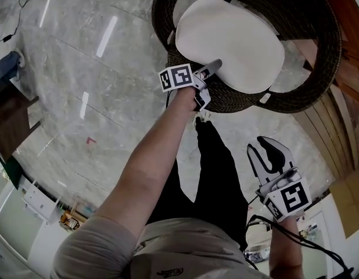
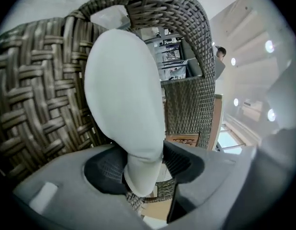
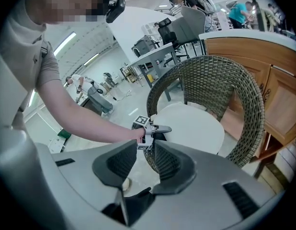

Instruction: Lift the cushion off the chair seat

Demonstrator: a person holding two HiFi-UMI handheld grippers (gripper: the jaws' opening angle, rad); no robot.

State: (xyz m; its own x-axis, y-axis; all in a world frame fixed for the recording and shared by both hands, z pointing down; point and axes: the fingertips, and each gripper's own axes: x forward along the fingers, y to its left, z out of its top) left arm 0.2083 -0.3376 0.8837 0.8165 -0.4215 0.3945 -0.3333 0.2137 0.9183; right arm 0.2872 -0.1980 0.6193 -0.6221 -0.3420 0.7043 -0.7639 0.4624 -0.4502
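A white round cushion (image 1: 229, 42) lies over the seat of a dark wicker chair (image 1: 319, 68). My left gripper (image 1: 211, 68) is at the cushion's near edge and shut on it. In the left gripper view the cushion (image 2: 124, 95) runs up from between the jaws of the left gripper (image 2: 144, 164), with the wicker chair (image 2: 38, 99) behind it. My right gripper (image 1: 271, 156) hangs low by my right side, away from the chair, open and holding nothing. The right gripper view looks past the right gripper (image 3: 144, 159) to the left gripper (image 3: 155, 128), the cushion (image 3: 191, 126) and the chair (image 3: 224, 80).
A wooden cabinet (image 1: 348, 16) stands close behind and right of the chair; the same cabinet (image 3: 277, 95) shows in the right gripper view. The floor (image 1: 81, 68) is pale marble. My black-trousered leg (image 1: 214, 167) stands in front of the seat. Desks and office chairs (image 3: 176, 30) stand farther back.
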